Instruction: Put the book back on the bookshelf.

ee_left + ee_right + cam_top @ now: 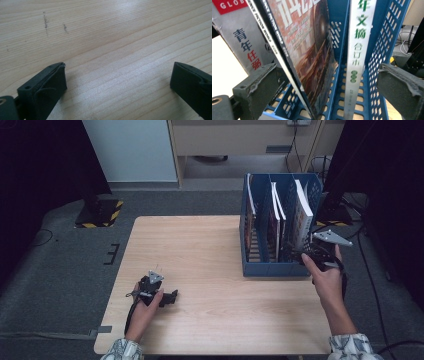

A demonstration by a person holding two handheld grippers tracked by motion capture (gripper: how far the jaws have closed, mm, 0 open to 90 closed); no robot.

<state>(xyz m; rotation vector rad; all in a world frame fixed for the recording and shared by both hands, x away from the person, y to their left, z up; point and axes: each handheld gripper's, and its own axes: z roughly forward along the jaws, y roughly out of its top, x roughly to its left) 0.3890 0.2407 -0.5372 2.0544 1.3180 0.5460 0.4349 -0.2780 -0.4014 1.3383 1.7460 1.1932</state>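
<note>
- A light wooden desk (200,260) stands on grey carpet, with pale cabinets behind it and dark areas at both sides.
- On the desk's far right part stands a blue plastic file rack (272,268) with perforated walls, split by dividers into upright compartments open to the top.
- In the high view, the left compartment holds a thin magazine against its left wall; the middle one holds a couple of magazines (276,215) standing together.
- The right compartment holds a thicker white-spined volume (302,212), upright and leaning slightly.
- In the right gripper view, a magazine with a reddish-brown cover (304,52) tilts across the rack, thinner magazines pressed on its left; the white-spined volume (359,50), with green Chinese characters, stands just beside the blue side wall.
- The right gripper (306,254) sits at the rack's near right corner, its jaws spread wide on either side of the reddish magazine and the white spine, pads not pressing on either.
- The left gripper (167,298) rests low at the desk's near left, jaws wide apart over bare wood, well apart from the rack.
</note>
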